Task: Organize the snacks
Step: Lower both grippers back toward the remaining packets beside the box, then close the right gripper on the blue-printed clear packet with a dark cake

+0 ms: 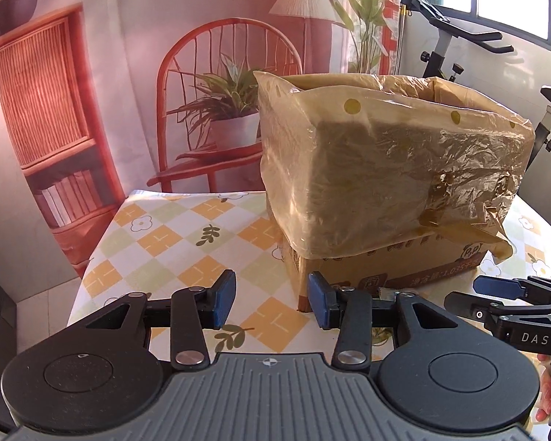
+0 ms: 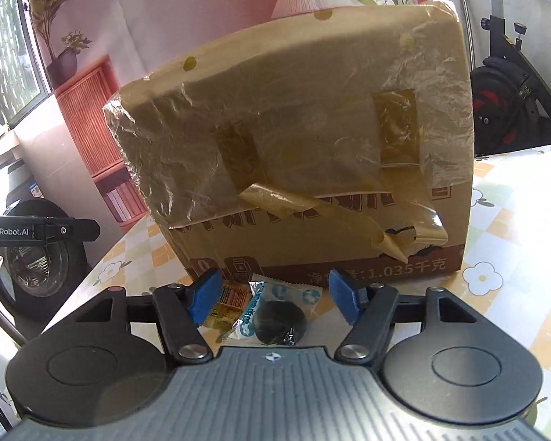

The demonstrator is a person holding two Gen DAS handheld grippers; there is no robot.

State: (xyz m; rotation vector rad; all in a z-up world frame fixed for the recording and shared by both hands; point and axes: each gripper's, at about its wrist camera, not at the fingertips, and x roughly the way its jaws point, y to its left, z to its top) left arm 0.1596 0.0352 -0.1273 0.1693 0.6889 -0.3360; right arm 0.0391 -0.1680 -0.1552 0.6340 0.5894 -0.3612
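Snacks lie on the counter (image 2: 514, 220) right at the foot of the cardboard box (image 2: 312, 139), w/ the box as landmark: a clear-and-blue wrapped snack (image 2: 272, 307) holding a dark round piece sits just in front of the box's bottom edge, and a yellow-orange packet (image 2: 229, 303) lies touching it on its left, also close to the box front.

Right hand-held gripper (image 2: 273, 296) hovers over these two, pointing at the box's lower front; jaws apart, blue pads either side of the snacks, not pressing on them, nothing grasped. Left pad overlaps the yellow-orange packet's edge in view; contact can't be told.

Box stands on the counter, top open, lined w/ a translucent tan plastic bag (image 1: 404, 158) folded down over its outside walls; tape patches on the front, one strip peeling loose. Printed text runs along the box's lower edge.

Left hand-held gripper (image 1: 272, 299) sits off the box's near-left corner, jaws partly apart, empty, only the checked flower-pattern cloth between the pads.

Behind the box: printed backdrop (image 1: 128, 73) w/ chair, plant, lamp. Right of box: exercise bike (image 1: 459, 36).
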